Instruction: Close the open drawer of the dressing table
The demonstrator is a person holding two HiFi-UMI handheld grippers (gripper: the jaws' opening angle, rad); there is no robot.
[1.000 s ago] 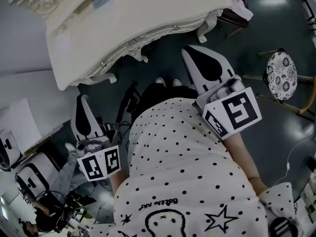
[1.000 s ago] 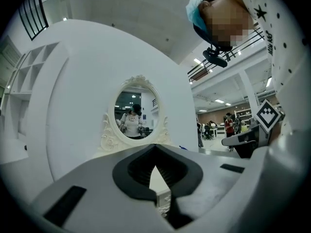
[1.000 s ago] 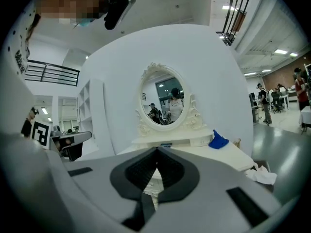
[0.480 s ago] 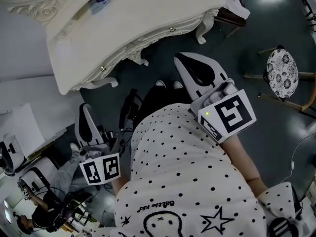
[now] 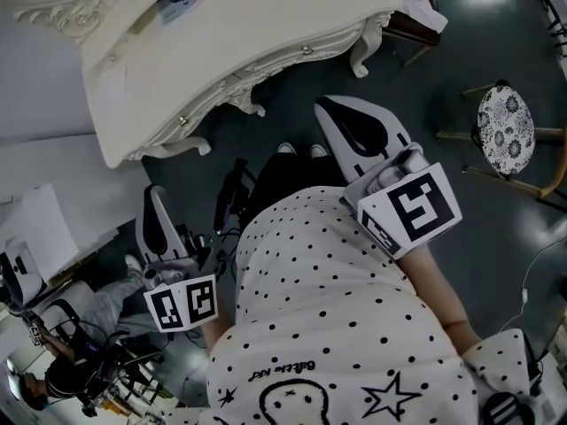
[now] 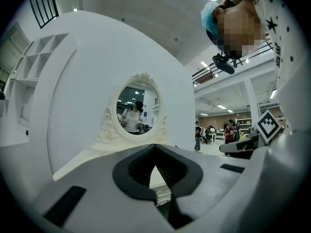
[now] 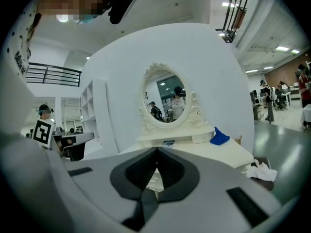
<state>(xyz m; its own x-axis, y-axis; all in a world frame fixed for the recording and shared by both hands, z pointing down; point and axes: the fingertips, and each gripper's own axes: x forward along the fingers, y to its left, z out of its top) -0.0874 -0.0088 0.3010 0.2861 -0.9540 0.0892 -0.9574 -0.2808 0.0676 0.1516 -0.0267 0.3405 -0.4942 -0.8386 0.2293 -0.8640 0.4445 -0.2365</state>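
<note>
Dressing table (image 5: 266, 34) stands on the dark floor against the white wall, its knobbed front edge turned toward the person. Along that front edge no drawer plainly stands proud in the head view, and the gripper views show mostly the tabletop and the oval mirror (image 7: 167, 98), so I cannot tell whether the closing is done or not yet begun. The left gripper (image 5: 152, 195) and right gripper (image 5: 330, 112) are both held before the person's body, well apart from the table, each with jaws together on nothing. If a drawer is open, the whole reach and push are left to do
</note>
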